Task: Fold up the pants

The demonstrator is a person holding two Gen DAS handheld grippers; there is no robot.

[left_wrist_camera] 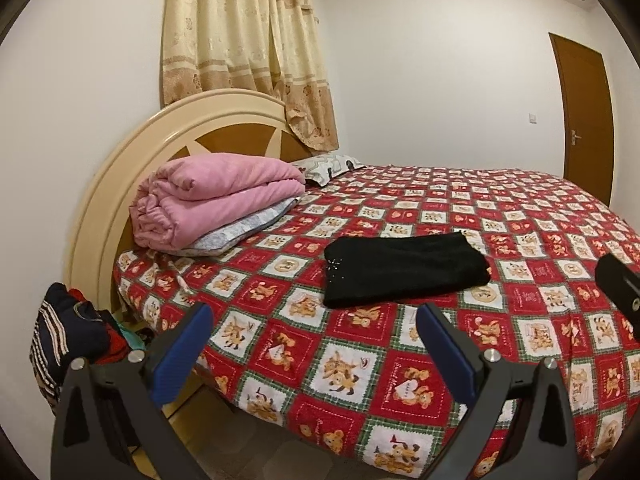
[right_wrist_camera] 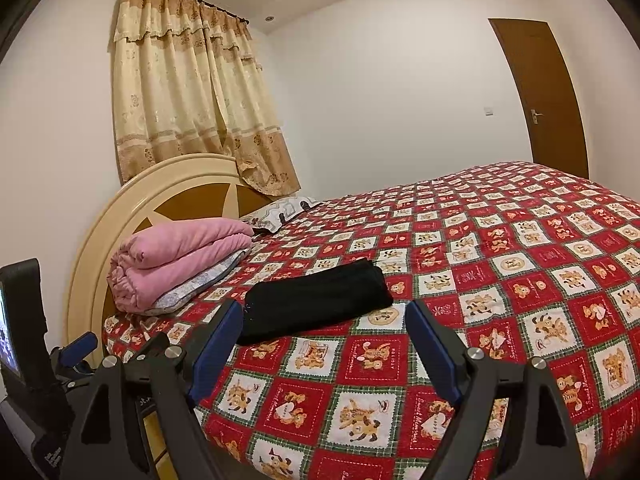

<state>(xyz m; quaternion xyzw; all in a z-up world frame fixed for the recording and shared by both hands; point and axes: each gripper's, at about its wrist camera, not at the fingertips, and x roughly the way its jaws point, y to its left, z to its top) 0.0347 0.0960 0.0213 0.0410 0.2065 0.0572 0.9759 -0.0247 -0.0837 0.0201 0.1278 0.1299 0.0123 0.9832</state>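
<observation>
The black pants (left_wrist_camera: 404, 270) lie folded into a compact rectangle on the red patterned bedspread (left_wrist_camera: 360, 380). They also show in the right wrist view (right_wrist_camera: 316, 306). My left gripper (left_wrist_camera: 316, 344) is open and empty, held back from the bed's near edge, short of the pants. My right gripper (right_wrist_camera: 324, 340) is open and empty too, just in front of the pants. The left gripper (right_wrist_camera: 76, 346) shows at the right wrist view's left edge. Part of the right gripper's body (left_wrist_camera: 620, 292) shows at the left wrist view's right edge.
A folded pink quilt (left_wrist_camera: 216, 196) sits on a pillow by the cream headboard (left_wrist_camera: 132, 152). Another pillow (left_wrist_camera: 328, 164) lies further back. A pile of clothes (left_wrist_camera: 72, 336) sits left of the bed. A brown door (left_wrist_camera: 584, 116) is at the far right.
</observation>
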